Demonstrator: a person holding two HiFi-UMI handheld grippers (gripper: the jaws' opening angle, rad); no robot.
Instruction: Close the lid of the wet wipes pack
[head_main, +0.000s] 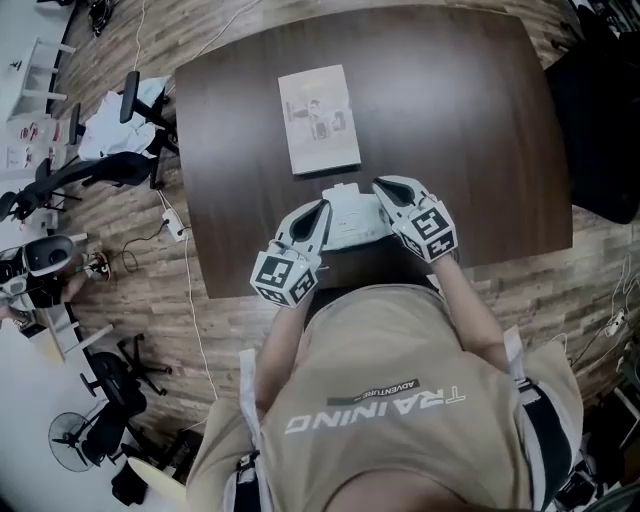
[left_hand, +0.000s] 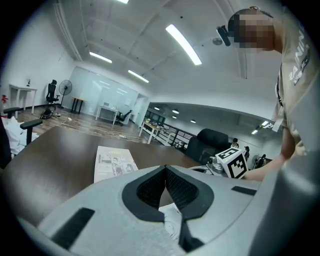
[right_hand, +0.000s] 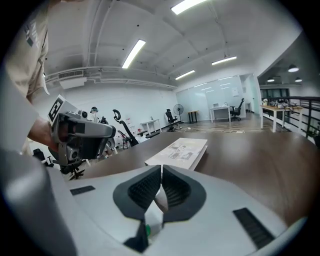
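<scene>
The white wet wipes pack (head_main: 352, 218) lies near the front edge of the dark wooden table (head_main: 450, 120), right in front of the person. My left gripper (head_main: 324, 207) meets the pack's left side and my right gripper (head_main: 380, 186) its right side. In the left gripper view the jaws (left_hand: 165, 168) meet at the tips, with the printed white pack (left_hand: 171, 215) caught lower between the pads. The right gripper view shows the jaws (right_hand: 161, 167) shut with a white strip of the pack (right_hand: 159, 200) between them. The lid is hidden.
A printed booklet (head_main: 318, 118) lies flat on the table just beyond the pack. Office chairs (head_main: 110, 160) and cables stand on the wooden floor to the left, a fan (head_main: 75, 440) lower left. A dark bulky object (head_main: 605, 110) sits off the table's right side.
</scene>
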